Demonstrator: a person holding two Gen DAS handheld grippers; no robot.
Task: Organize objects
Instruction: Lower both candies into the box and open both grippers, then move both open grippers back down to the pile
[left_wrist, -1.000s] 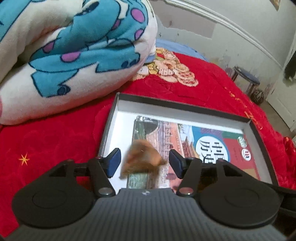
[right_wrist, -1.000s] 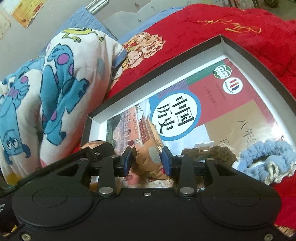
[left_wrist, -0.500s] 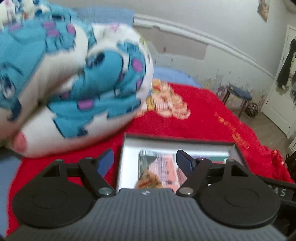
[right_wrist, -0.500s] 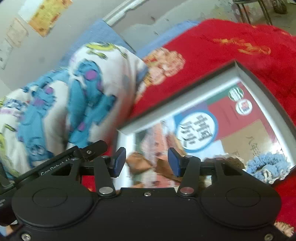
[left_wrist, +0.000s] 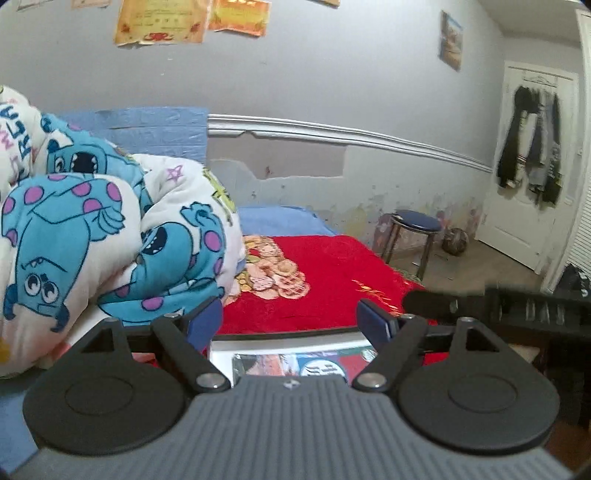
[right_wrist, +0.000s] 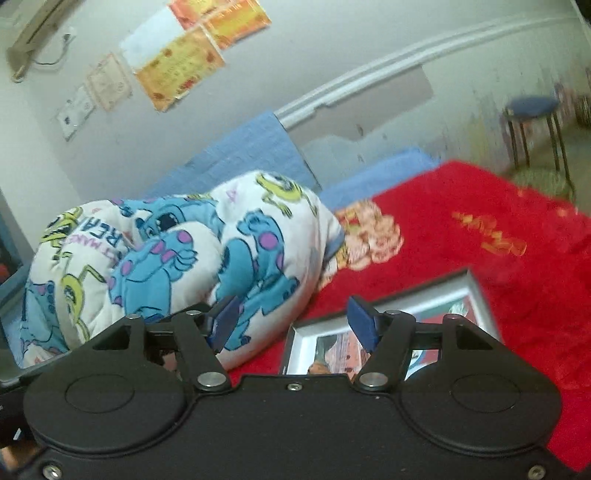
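Note:
A shallow dark box (left_wrist: 284, 331) with a white inside lies on the red bed cover. A colourful book (left_wrist: 295, 365) lies in it. My left gripper (left_wrist: 290, 325) is open and empty, raised above the box's near part. In the right wrist view the box (right_wrist: 476, 291) shows below my right gripper (right_wrist: 295, 323), which is open and empty. A small brown crumpled object (right_wrist: 319, 367) lies in the box on the book (right_wrist: 347, 350), just above the gripper body. The rest of the box is hidden behind both gripper bodies.
A rolled blanket with blue monsters (left_wrist: 110, 236) lies left of the box on the red bed cover (left_wrist: 332, 266). A blue stool (left_wrist: 413, 236) and a ball (left_wrist: 456, 240) stand on the floor at the right. The other gripper's dark body (left_wrist: 517, 306) reaches in from the right.
Both grippers have risen and tilted up away from the box. The right gripper has opened and let go of the brown object, which now lies in the box.

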